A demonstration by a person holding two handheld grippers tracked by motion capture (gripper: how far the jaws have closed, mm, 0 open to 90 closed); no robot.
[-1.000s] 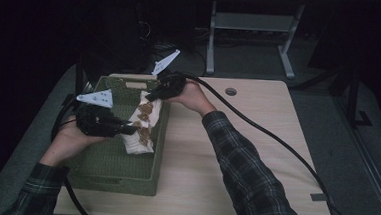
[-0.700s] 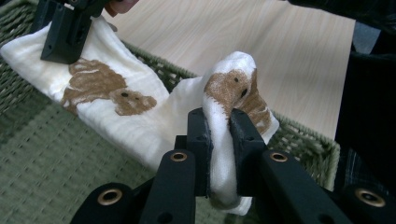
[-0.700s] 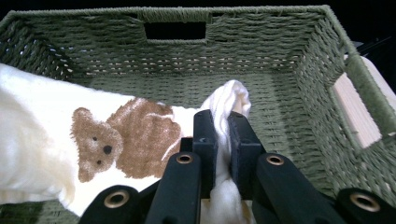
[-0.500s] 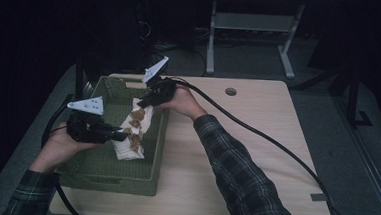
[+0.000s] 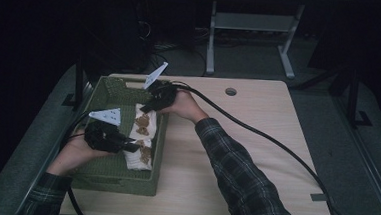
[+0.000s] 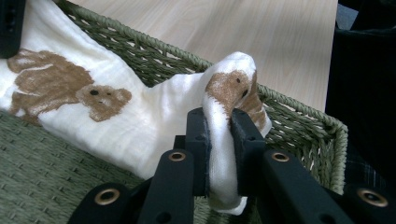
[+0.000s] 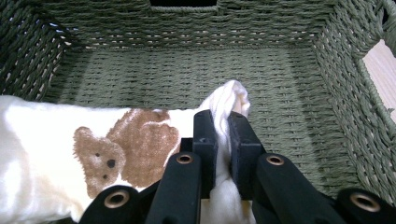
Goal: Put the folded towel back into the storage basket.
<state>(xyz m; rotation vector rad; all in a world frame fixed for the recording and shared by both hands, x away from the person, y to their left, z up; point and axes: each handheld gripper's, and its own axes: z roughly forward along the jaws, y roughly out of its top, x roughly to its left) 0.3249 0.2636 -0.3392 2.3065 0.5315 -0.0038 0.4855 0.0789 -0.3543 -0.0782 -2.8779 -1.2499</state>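
Observation:
A white cloth (image 5: 141, 139) printed with brown bears lies stretched along the right side of a green woven basket (image 5: 105, 172). My left gripper (image 5: 132, 147) is shut on the near end of the cloth (image 6: 140, 116), which bulges between its jaws (image 6: 223, 144). My right gripper (image 5: 147, 108) is shut on the far end of the cloth (image 7: 70, 158), a fold pinched at its tips (image 7: 223, 135). Both ends sit low inside the basket (image 7: 187, 60), near its right wall (image 6: 299, 116).
The basket stands on the left part of a light wooden table (image 5: 256, 141) with a round cable hole (image 5: 230, 91) at the back. Black cables (image 5: 257, 136) trail from each gripper. A metal stand (image 5: 254, 21) rises behind the table.
Both grippers have carried the cloth down and toward the basket's right side, drawing it out lengthways. The left hand has drawn back toward the near end.

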